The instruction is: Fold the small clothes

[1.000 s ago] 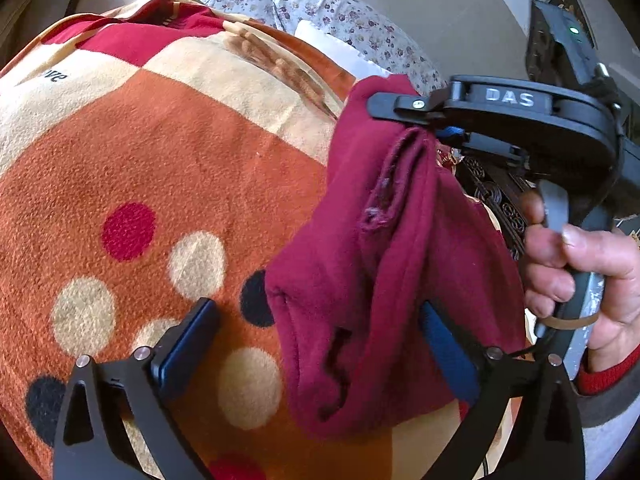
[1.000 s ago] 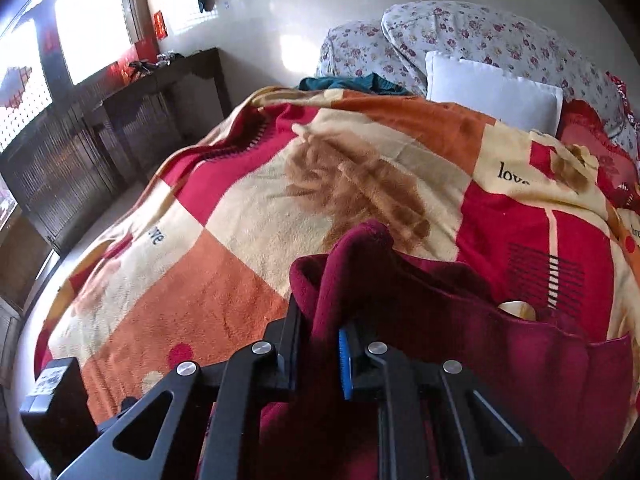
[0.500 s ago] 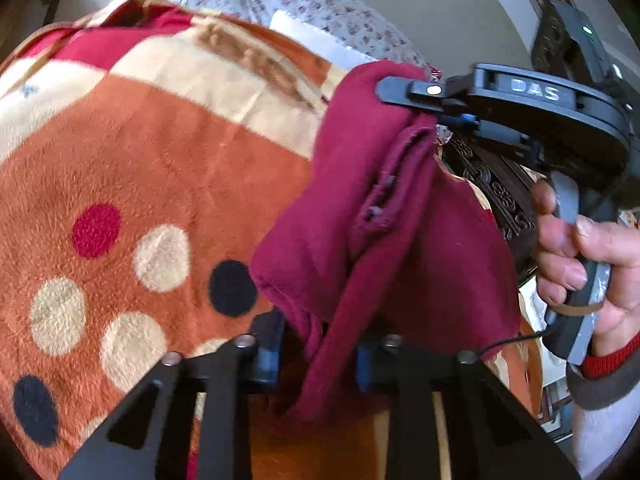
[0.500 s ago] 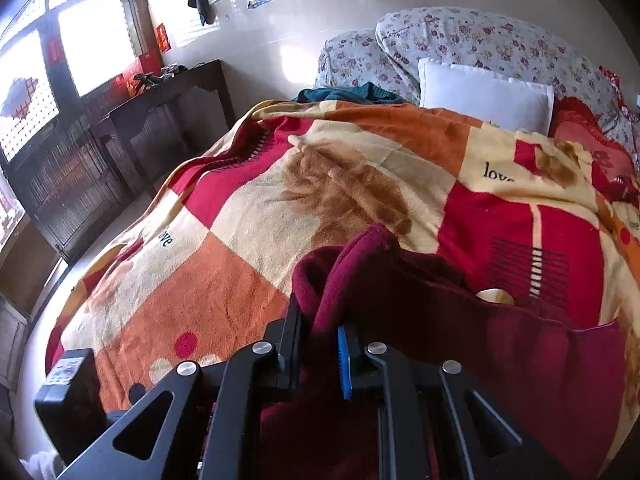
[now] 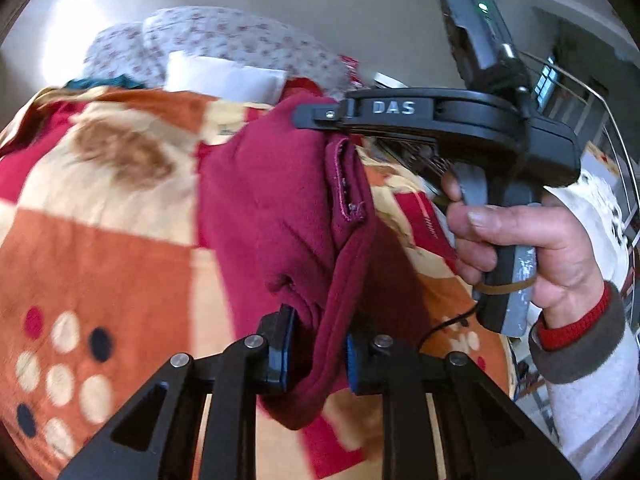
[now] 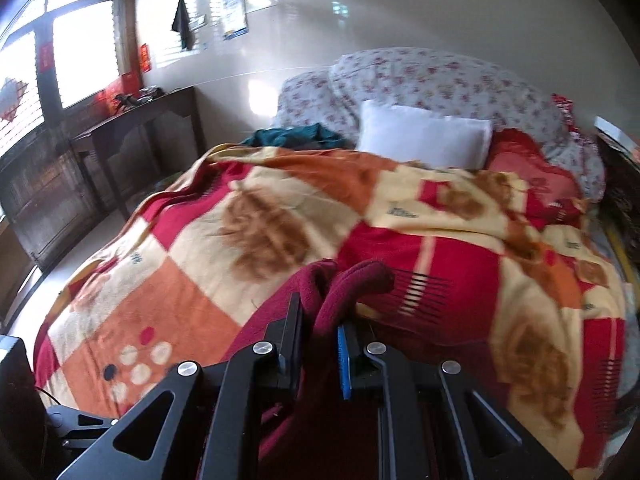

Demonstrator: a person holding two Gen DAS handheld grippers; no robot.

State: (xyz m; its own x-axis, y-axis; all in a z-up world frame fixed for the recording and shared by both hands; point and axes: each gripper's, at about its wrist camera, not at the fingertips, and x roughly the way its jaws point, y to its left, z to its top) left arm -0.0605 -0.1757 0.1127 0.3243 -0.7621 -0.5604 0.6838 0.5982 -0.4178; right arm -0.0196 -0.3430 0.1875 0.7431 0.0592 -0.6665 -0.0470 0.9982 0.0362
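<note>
While both grippers are raised above the bed, the dark red fleece garment point(image 5: 276, 208) hangs stretched between them, clear of the orange, red and cream patterned blanket point(image 5: 100, 248) below. The left gripper point(image 5: 318, 354) has its jaws nearly closed, pinching a thick hanging fold of the garment's lower edge between its blue pads; a loose end droops just beneath the fingers. Its jaws have just been closing, with the cloth between them. The right gripper point(image 6: 314, 354), seen from the left wrist as a black tool held by a hand point(image 5: 532, 248) with a red and grey cuff, is likewise almost closed on the garment's upper edge, a bunched roll of fleece standing up out of its fingers. Beyond the blanket lie a white pillow point(image 6: 424, 138) and flowered bedding point(image 6: 440, 80) against the wall.
</note>
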